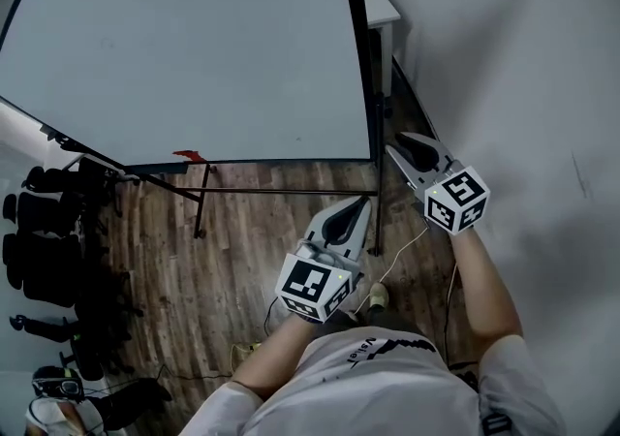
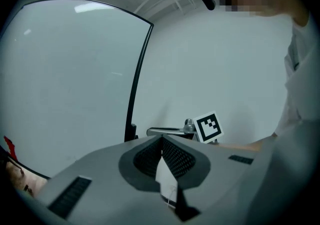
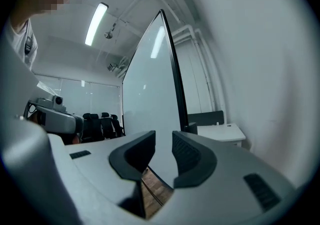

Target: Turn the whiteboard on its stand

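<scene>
The whiteboard (image 1: 184,46) fills the upper head view, tilted on its black stand (image 1: 199,202). Its black side frame (image 1: 360,56) runs down to the lower right corner. My right gripper (image 1: 392,148) hovers just right of that corner. In the right gripper view my right gripper (image 3: 164,141) is open, with nothing between the pads and the board's edge (image 3: 175,84) straight ahead beyond them. My left gripper (image 1: 365,202) sits lower, below the board's bottom edge. In the left gripper view my left gripper (image 2: 161,139) is shut and empty, and the whiteboard (image 2: 65,84) lies to its left.
Black chairs (image 1: 48,231) crowd the left side on the wood floor (image 1: 242,250). A white desk (image 1: 380,3) stands behind the board against the grey wall (image 1: 513,66). A red item (image 1: 189,155) sits on the board's bottom edge. Cables (image 1: 412,240) trail over the floor near the person's feet.
</scene>
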`<action>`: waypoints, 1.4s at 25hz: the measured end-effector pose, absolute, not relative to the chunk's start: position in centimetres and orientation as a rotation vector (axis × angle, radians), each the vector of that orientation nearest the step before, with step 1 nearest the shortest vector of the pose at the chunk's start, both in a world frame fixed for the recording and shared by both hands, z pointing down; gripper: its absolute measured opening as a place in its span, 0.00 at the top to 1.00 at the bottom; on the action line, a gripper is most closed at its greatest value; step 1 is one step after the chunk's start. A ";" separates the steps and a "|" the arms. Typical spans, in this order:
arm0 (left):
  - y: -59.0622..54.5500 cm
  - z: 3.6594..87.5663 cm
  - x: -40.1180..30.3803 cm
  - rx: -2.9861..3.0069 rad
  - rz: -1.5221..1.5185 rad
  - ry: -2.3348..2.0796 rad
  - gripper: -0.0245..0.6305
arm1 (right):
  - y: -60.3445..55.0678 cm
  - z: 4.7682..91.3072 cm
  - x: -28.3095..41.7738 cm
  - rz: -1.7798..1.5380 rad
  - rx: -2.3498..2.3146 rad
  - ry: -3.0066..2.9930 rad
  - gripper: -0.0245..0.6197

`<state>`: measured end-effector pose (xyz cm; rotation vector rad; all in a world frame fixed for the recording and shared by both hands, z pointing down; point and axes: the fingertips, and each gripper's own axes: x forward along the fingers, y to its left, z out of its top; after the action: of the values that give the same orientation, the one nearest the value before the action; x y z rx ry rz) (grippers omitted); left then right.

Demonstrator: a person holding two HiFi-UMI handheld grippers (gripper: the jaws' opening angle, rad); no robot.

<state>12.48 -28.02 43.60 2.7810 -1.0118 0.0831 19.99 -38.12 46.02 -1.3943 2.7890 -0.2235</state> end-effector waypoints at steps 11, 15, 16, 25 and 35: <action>-32.4 44.4 12.5 2.782 0.104 -0.981 0.94 | -46.8 46.1 19.8 -0.097 -1.310 2.917 0.61; -33.4 44.0 12.0 2.790 0.105 -0.958 0.94 | -48.7 47.0 19.2 -0.176 -1.236 2.952 0.60; -33.7 44.1 11.7 2.786 0.108 -0.958 0.94 | -49.1 47.3 18.8 -0.193 -1.205 2.964 0.60; -34.2 45.8 9.9 2.731 0.129 -0.993 0.94 | -50.6 49.2 17.5 -0.245 -1.072 3.025 0.63; -33.1 45.1 9.1 2.726 0.105 -1.049 0.94 | -49.8 49.4 17.6 -0.242 -1.094 3.031 0.67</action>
<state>9.07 -33.05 45.11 2.7264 -1.0490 0.1055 17.61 -49.78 49.35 -1.0942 3.0308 -0.2421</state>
